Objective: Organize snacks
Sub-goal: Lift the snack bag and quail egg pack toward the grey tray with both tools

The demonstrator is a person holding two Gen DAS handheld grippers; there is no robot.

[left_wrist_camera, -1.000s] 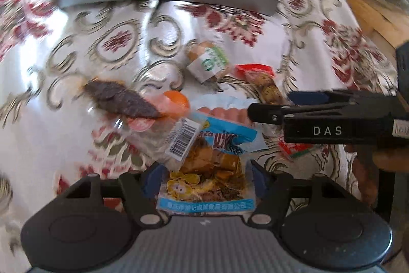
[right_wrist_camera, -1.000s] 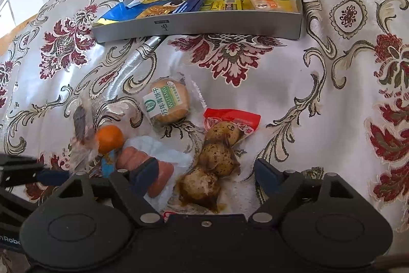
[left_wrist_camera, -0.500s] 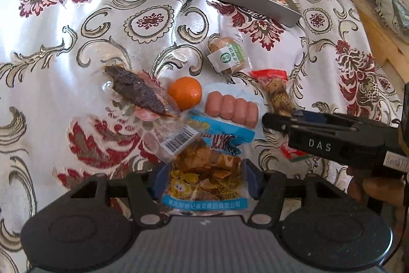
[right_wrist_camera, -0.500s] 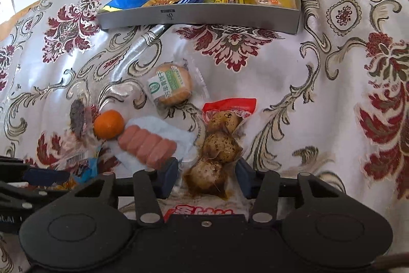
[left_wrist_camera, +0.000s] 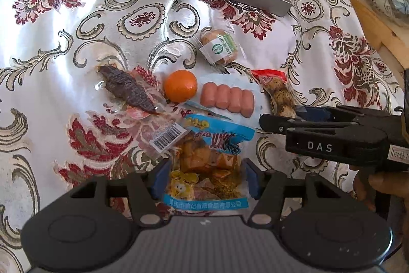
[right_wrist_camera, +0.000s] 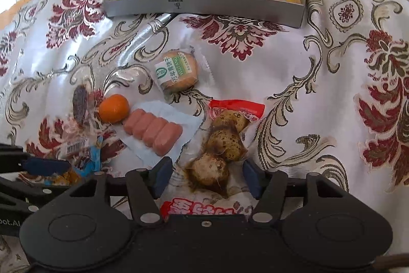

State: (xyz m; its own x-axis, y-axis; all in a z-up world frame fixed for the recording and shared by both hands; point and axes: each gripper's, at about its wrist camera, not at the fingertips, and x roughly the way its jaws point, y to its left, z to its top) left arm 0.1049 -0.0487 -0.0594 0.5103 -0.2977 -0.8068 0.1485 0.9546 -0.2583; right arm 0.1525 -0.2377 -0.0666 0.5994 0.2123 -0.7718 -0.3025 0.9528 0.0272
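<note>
My left gripper [left_wrist_camera: 206, 181] is shut on a blue snack packet [left_wrist_camera: 204, 165], its pads pressing both side edges. A clear barcode packet with a dark dried strip [left_wrist_camera: 125, 90] overlaps that packet's top. My right gripper [right_wrist_camera: 207, 178] stands open around a red packet of speckled eggs [right_wrist_camera: 222, 142], with gaps at both pads. It also shows side-on in the left wrist view, the right gripper [left_wrist_camera: 278, 119] beside the egg packet [left_wrist_camera: 278, 94]. A tangerine [right_wrist_camera: 113, 108], a sausage pack [right_wrist_camera: 153, 133] and a round biscuit pack [right_wrist_camera: 177, 73] lie beyond. The grey tray [right_wrist_camera: 204, 9] at the back holds several snacks.
Everything lies on a white cloth with red and gold floral patterns. A wooden edge [left_wrist_camera: 370, 24] runs along the right, with dark bagged things past it. A hand [left_wrist_camera: 378, 183] holds the right gripper. My left gripper [right_wrist_camera: 43, 170] shows at the right wrist view's left edge.
The right gripper moved in over the egg packet; its fingers narrowed, then widened a little. The left wrist view shifted, showing more cloth, with the blue packet still between its fingers.
</note>
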